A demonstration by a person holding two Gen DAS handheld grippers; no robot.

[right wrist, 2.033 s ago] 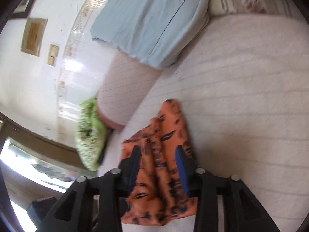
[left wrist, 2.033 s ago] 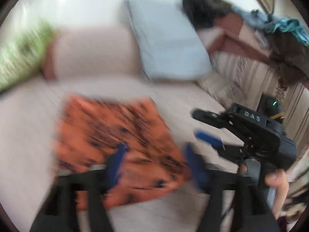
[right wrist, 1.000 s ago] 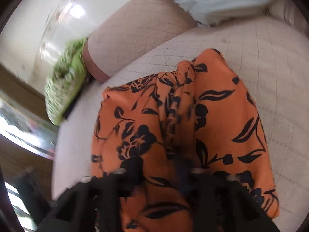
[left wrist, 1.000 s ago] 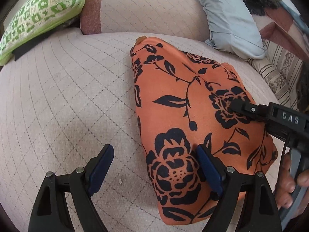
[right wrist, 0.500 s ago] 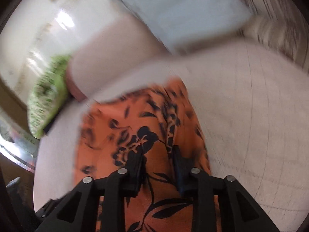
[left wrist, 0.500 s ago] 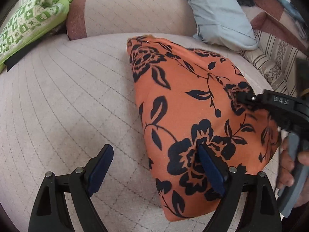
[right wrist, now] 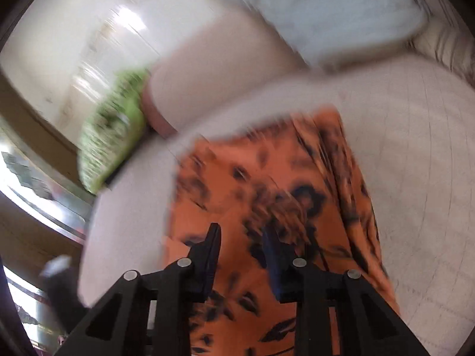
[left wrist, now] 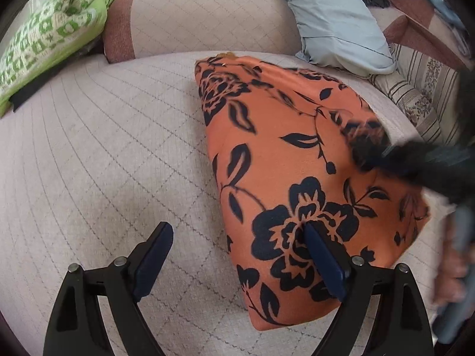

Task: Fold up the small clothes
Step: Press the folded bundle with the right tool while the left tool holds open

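The left gripper (left wrist: pixel 237 255) points down with its jaws wide apart. One blue pad (left wrist: pixel 323 262) sits over the orange cloth (left wrist: pixel 297 154) and the other is off its left edge. The right gripper (right wrist: pixel 242 252) is over the same cloth, blurry, with its jaws closing. A hand (left wrist: pixel 452 270) holds its handle.

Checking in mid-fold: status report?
Left gripper open. Right gripper closing over orange black-flowered garment, flat on quilted beige cushion. Nothing in the way.

One orange garment (left wrist: pixel 285 160), two grippers, three pillows.
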